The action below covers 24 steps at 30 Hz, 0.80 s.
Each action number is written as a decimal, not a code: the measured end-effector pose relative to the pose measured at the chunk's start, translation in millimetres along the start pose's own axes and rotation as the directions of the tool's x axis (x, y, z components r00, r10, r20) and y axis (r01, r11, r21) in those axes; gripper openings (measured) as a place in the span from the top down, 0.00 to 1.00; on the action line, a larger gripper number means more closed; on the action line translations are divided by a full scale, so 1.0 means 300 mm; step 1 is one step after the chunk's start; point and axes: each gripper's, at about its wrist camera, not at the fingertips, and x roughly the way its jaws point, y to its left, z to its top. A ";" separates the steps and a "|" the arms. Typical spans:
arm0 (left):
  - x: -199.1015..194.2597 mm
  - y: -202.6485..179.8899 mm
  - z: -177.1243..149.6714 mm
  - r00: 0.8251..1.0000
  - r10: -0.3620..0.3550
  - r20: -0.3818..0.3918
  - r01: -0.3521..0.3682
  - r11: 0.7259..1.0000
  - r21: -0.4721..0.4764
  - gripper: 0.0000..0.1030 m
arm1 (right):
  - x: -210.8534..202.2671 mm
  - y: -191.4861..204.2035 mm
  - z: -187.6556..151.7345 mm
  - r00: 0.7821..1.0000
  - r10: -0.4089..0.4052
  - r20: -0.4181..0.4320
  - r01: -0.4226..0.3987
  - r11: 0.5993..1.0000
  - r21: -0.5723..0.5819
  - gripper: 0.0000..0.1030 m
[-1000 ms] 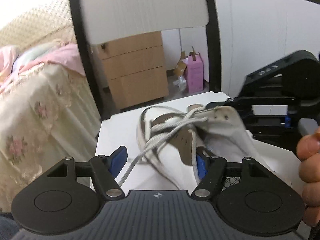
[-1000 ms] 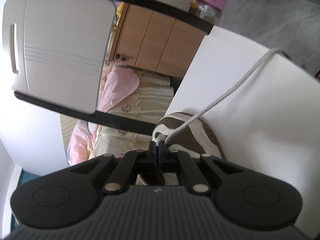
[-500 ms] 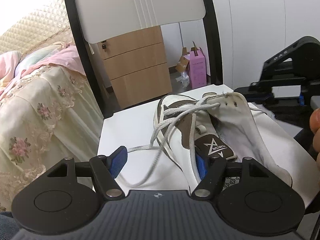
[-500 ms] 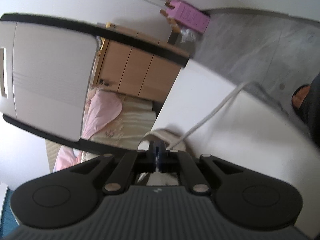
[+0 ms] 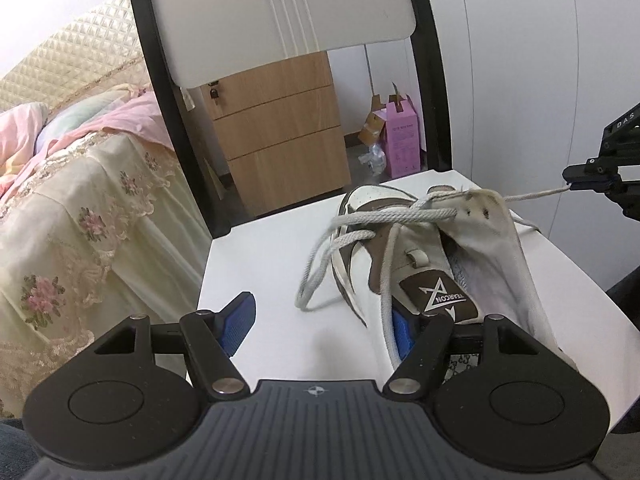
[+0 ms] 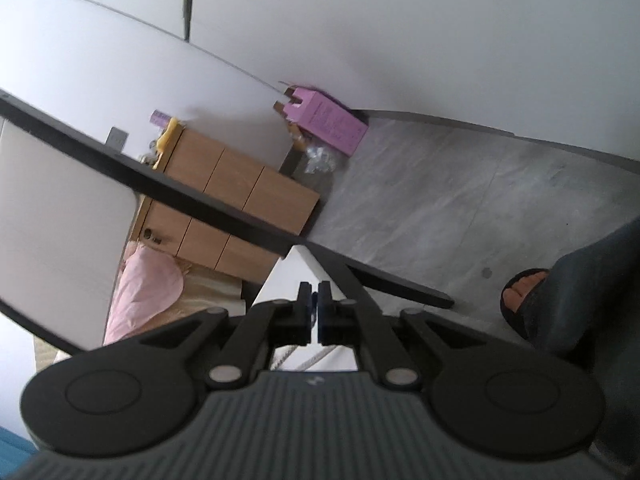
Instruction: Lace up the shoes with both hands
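1. Left wrist view: the white-and-brown lace-up sneaker (image 5: 424,264) lay on the white tabletop (image 5: 264,264), long axis running away from the camera. The left gripper (image 5: 320,320) stood wide open, its right finger touching the shoe's near end. The grey woven lace (image 5: 532,195) ran taut rightward to the right gripper (image 5: 570,182).
2. Right wrist view: the right gripper (image 6: 315,312) was pinched closed on lace, shoe out of sight. The left gripper seemed nearer the slack loop.

It was a bedroom at home — a bed (image 5: 80,200) with floral lace cover and pink bedding, a wooden drawer cabinet (image 5: 280,136), grey floor (image 6: 440,200).
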 end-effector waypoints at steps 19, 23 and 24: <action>-0.021 -0.072 0.007 0.990 0.056 0.130 -0.056 0.998 -0.004 0.92 | 0.015 0.134 -0.090 0.998 0.022 -0.055 -0.030 0.988 -0.151 0.80; -0.027 -0.079 -0.002 0.988 0.089 0.126 -0.090 0.996 0.004 0.92 | 0.039 0.181 -0.115 0.996 0.052 -0.071 -0.064 0.982 -0.179 0.77; -0.027 -0.079 -0.003 0.988 0.085 0.129 -0.086 0.996 0.005 0.92 | 0.041 0.190 -0.122 0.995 0.065 -0.070 -0.077 0.982 -0.175 0.72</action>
